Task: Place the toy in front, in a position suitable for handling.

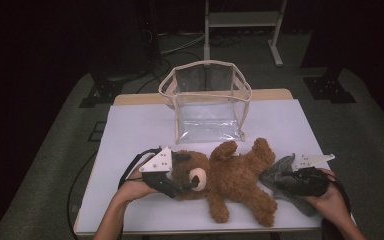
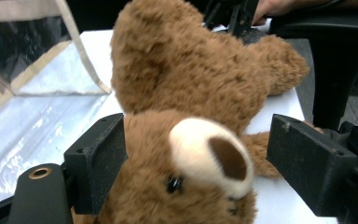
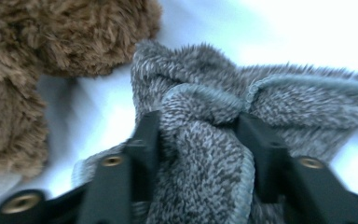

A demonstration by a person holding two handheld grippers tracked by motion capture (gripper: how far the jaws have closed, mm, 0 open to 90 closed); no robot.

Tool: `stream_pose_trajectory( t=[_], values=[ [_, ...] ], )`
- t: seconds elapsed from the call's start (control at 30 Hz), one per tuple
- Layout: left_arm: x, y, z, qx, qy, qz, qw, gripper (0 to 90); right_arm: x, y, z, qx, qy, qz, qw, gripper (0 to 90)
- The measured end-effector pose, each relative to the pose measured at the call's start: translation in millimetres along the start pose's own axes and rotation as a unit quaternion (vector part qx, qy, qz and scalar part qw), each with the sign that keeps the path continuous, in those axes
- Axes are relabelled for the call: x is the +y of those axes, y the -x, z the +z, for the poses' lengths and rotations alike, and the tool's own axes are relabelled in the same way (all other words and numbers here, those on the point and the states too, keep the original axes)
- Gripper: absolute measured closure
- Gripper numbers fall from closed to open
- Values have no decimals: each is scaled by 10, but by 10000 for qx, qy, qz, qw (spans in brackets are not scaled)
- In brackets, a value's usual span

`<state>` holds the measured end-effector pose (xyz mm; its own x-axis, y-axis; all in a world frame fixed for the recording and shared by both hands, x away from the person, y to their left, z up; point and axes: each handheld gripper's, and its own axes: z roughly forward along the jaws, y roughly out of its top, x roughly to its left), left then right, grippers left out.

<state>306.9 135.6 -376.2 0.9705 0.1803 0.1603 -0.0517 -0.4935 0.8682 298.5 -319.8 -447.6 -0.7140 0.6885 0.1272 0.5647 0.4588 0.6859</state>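
Note:
A brown teddy bear (image 1: 235,177) lies on its back on the white table (image 1: 130,125), head to the left. My left gripper (image 1: 187,171) straddles the bear's head. In the left gripper view the jaws of that gripper (image 2: 200,158) stand wide on either side of the head (image 2: 186,177); the left jaw brushes the fur and the right jaw stands apart from it. A grey knitted cloth (image 1: 275,172) lies by the bear's feet at the right. My right gripper (image 1: 282,180) is shut on a bunched fold of this cloth (image 3: 205,93), and its jaws (image 3: 198,135) squeeze the fabric.
A clear plastic bag with beige trim (image 1: 207,100) stands open-topped behind the bear, near the table's far edge; its wall (image 2: 28,93) is close to the bear's arm. A white metal frame (image 1: 240,20) stands on the floor beyond. White tabletop lies to the left of the bag.

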Motion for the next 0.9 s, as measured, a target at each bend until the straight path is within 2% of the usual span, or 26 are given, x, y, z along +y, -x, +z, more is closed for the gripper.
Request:
stream_pose_trajectory(
  t=[0.03,0.07,0.1,0.13,0.17,0.23,0.27,0.3,0.33,0.4,0.47,0.53,0.6,0.7,0.8,0.83,0.9],
  values=[
    [-30,-9,17,72,-78,1,9999,187,-7,20,-7,142,-19,165,9998,630],
    [-30,-9,17,72,-78,1,9999,187,-7,20,-7,142,-19,165,9998,630],
    [-84,-25,57,77,-159,-84,9998,187,-22,44,-53,230,-11,426,9988,701],
    [-84,-25,57,77,-159,-84,9998,186,-22,44,-53,230,-11,426,9988,701],
    [-119,-21,94,64,-182,-74,9998,174,-38,54,-130,269,106,560,9980,710],
    [-118,-29,97,65,-170,-77,9998,171,-39,41,-277,477,503,669,9953,711],
    [-118,-29,97,65,-170,-77,9998,172,-39,41,-277,477,503,669,9953,711],
    [-105,-51,107,43,-195,-113,9997,173,16,-24,-465,587,897,646,9921,710],
    [-99,-64,116,38,-199,-131,9997,176,72,-83,-553,635,1057,570,9907,709],
    [-87,-91,145,23,-173,-162,9997,176,231,-243,-681,640,1209,268,9902,708],
    [-63,-122,168,31,-192,-149,9997,176,413,-408,-706,839,1293,-11,9881,706],
    [-51,-137,177,51,-183,-129,9997,175,604,-571,-633,1053,1314,-320,9852,706],
    [-22,-190,193,142,-166,-185,9996,175,791,-705,-486,1219,1267,-585,9827,704],
    [-18,-233,176,278,-114,-257,9992,175,1030,-810,-197,1219,1043,-884,9831,703],
    [-57,-222,135,273,-137,-181,9994,174,1175,-787,46,1140,936,-984,9841,694],
    [-57,-222,135,273,-137,-181,9994,173,1175,-787,46,1140,936,-984,9841,694],
    [-141,-203,128,178,-106,-148,9997,146,1196,-674,124,998,1148,-755,9855,694]
  ],
)
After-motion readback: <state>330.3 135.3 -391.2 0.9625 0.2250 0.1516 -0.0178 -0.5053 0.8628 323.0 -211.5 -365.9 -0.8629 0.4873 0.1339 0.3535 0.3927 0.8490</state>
